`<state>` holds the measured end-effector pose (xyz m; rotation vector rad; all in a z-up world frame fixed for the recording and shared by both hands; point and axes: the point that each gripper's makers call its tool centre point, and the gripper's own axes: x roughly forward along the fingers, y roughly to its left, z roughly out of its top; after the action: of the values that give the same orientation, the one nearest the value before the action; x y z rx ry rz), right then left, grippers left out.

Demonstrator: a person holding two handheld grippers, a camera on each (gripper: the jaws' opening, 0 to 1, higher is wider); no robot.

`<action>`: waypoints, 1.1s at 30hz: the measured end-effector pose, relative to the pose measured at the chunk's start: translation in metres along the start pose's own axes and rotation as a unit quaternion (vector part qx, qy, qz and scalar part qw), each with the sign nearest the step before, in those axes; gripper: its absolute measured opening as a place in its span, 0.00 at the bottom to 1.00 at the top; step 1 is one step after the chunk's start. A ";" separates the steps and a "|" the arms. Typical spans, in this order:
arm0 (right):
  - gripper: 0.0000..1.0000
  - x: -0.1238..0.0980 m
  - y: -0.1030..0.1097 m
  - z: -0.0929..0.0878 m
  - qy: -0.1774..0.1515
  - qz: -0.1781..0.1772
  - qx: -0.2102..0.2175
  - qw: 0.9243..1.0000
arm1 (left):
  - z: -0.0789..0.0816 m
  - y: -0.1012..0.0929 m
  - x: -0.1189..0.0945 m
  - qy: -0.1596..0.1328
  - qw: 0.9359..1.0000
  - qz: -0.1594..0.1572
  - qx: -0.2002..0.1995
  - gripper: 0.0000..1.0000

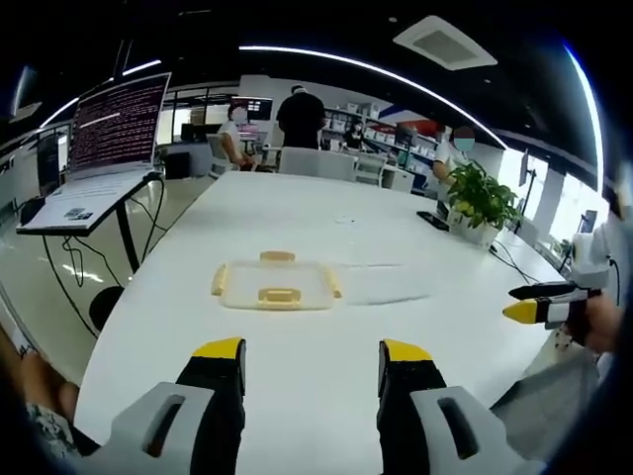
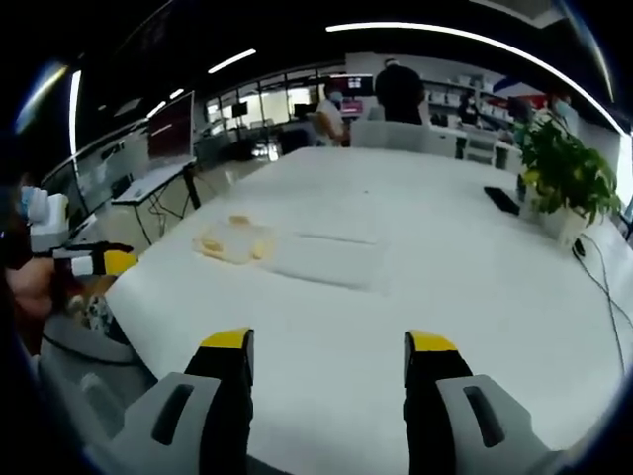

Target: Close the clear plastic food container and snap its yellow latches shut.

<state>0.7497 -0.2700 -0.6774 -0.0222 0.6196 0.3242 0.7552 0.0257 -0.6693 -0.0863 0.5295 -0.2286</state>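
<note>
On the white table point(image 1: 326, 213) lies a clear plastic container point(image 1: 276, 285) with yellow latches point(image 1: 280, 295) on its sides. A second clear, flat piece point(image 1: 384, 283) rests just to its right, touching or nearly so. My left gripper point(image 1: 312, 348) is open and empty, well short of the container. My right gripper point(image 1: 521, 303) enters from the right edge, apart from both pieces. In the right gripper view the container point(image 2: 235, 238) and the clear piece point(image 2: 326, 259) lie far ahead to the left. My right gripper point(image 2: 328, 341) stands open over bare table, and the left gripper point(image 2: 97, 261) shows at the left edge.
A potted plant point(image 1: 477, 203) and a dark phone point(image 1: 433, 220) sit at the table's far right. A laptop point(image 1: 114, 134) on a stand is off the table's left side. People stand and sit beyond the far end. A cable point(image 2: 593, 282) runs along the right edge.
</note>
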 end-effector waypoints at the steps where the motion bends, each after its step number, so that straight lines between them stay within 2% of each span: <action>1: 0.58 0.001 0.000 0.001 0.000 0.001 -0.004 1.000 | 0.000 -0.001 0.000 0.001 1.000 -0.002 0.003 0.48; 10: 0.57 0.013 0.010 0.008 0.007 0.027 -0.029 0.999 | 0.001 0.009 0.007 0.009 1.000 -0.010 0.021 0.48; 17: 0.56 0.028 0.024 0.018 0.019 0.072 -0.041 0.996 | 0.008 0.018 0.019 0.019 0.999 -0.021 0.031 0.48; 19: 0.55 0.034 0.029 0.021 0.024 0.087 -0.054 0.994 | 0.014 0.018 0.022 0.014 0.999 -0.029 0.032 0.48; 26: 0.54 0.050 0.046 0.037 0.029 0.127 -0.095 0.987 | 0.020 0.019 0.034 0.025 0.996 -0.052 0.061 0.48; 33: 0.52 0.066 0.063 0.055 0.026 0.165 -0.137 0.977 | 0.028 0.031 0.043 0.029 0.994 -0.060 0.082 0.47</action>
<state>0.8125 -0.1849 -0.6655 -0.1938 0.6262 0.7307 0.8114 0.0464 -0.6703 0.0480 0.5622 -0.3910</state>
